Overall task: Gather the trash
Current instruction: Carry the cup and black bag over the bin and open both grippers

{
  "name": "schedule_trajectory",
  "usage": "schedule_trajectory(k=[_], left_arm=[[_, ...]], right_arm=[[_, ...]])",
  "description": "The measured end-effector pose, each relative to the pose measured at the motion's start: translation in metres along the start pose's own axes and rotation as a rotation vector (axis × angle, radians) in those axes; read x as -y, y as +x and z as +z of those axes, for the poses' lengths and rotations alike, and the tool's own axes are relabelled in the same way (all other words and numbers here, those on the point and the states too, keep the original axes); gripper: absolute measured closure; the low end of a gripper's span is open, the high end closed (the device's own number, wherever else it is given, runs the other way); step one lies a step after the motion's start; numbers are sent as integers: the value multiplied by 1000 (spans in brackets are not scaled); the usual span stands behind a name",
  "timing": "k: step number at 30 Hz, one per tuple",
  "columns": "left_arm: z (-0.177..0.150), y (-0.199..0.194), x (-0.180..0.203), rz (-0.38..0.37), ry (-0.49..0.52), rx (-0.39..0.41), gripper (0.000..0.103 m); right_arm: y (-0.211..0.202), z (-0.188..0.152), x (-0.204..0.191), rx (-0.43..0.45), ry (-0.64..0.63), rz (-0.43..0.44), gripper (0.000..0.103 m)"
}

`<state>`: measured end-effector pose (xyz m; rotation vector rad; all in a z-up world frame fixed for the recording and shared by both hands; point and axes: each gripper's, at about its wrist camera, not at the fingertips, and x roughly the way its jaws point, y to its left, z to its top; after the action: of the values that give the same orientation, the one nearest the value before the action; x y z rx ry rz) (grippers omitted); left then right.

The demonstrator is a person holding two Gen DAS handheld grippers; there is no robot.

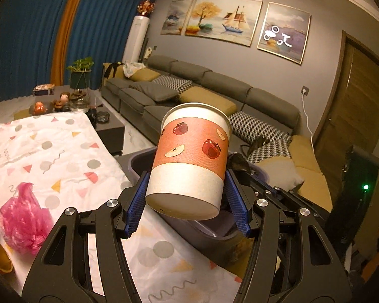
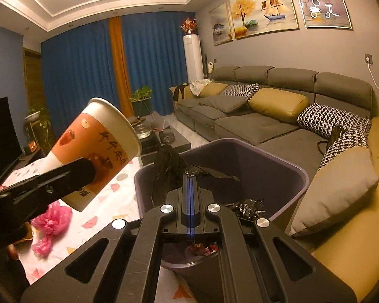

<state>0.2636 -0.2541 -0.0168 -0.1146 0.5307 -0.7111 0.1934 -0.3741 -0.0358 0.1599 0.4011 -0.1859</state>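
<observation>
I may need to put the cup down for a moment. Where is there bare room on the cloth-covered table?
The cup is clamped in the left tool. The cloth lies bare between the pink bag and the bin, and on toward the far end. It gets crowded past the cloth, around the plant and ornaments, and at the pink bag.

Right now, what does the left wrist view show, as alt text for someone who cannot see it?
The left tongs grip a tilted paper cup with an apple print above a grey bin. A pink bag lies on the patterned cloth at left; a grey sofa lines the far wall.
</observation>
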Motion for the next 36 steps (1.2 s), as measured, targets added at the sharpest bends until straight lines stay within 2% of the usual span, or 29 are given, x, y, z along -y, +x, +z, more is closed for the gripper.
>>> schedule_trajectory(k=[14, 17, 19, 20, 21, 27, 33, 35, 36], left_arm=[[-10, 36, -8, 2, -24, -71, 45], [-12, 40, -8, -1, -30, -83, 45], [-14, 43, -7, -3, -29, -90, 45], [-15, 45, -6, -7, -29, -96, 44], [-15, 46, -5, -10, -29, -97, 44], [-23, 61, 3, -24, -16, -140, 44], [-29, 70, 11, -19, 6, -177, 43], [-30, 69, 10, -6, 9, -179, 36], [-30, 67, 9, -1, 4, -176, 35]], right_arm=[[18, -3, 8, -48, 26, 31, 102], [20, -3, 11, -52, 22, 28, 97], [19, -4, 13, -52, 25, 19, 85], [17, -4, 15, -46, 31, 11, 70], [14, -4, 17, -35, 36, -4, 65], [-4, -5, 40, 15, 89, -77, 57], [-15, -9, 42, 34, 91, -91, 54], [-18, -8, 43, 40, 98, -91, 54], [-17, -6, 42, 42, 99, -93, 53]])
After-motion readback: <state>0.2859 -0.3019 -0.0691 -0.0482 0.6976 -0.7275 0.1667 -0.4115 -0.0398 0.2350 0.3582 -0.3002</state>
